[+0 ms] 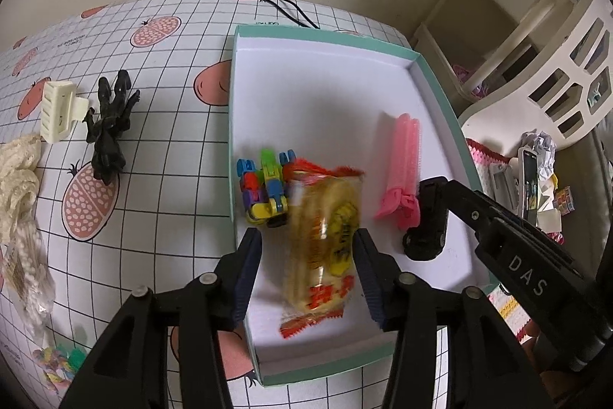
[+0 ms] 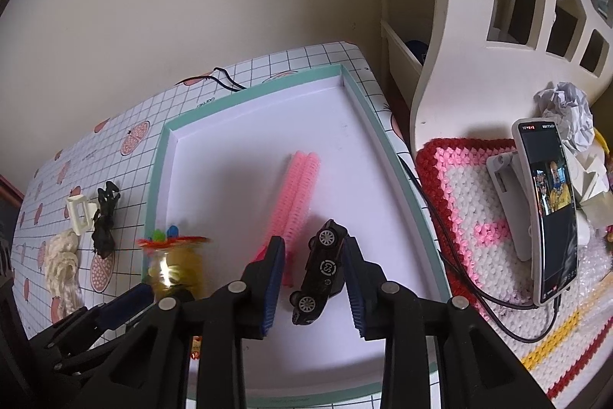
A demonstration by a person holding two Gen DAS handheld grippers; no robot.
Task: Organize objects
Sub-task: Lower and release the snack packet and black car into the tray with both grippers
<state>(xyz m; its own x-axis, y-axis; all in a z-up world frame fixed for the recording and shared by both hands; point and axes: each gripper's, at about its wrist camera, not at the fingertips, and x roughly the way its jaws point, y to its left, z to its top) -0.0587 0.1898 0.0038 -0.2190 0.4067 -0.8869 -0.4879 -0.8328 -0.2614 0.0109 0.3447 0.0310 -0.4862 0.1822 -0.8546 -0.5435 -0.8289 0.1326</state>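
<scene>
Both tongs over the tray, one thing between each pair!

The checked table [image 1: 161, 148] carries the teal-rimmed tray [image 1: 440, 91], and inside it lie the pink roller [image 1: 402, 156] and the colourful block toy [image 1: 264, 186], hard against the left wall. The left tongs [image 1: 309, 255] stand apart with the blurred yellow snack packet [image 1: 325, 240] between them (whether the pads actually touch it, I cannot tell). The right tongs [image 2: 314, 278] are apart too, the black toy car [image 2: 320, 271] tipped on its side against the right pad. Out on the table: cream lace [image 1: 19, 186], black figurine [image 1: 109, 125], cream hair claw [image 1: 57, 110].
</scene>
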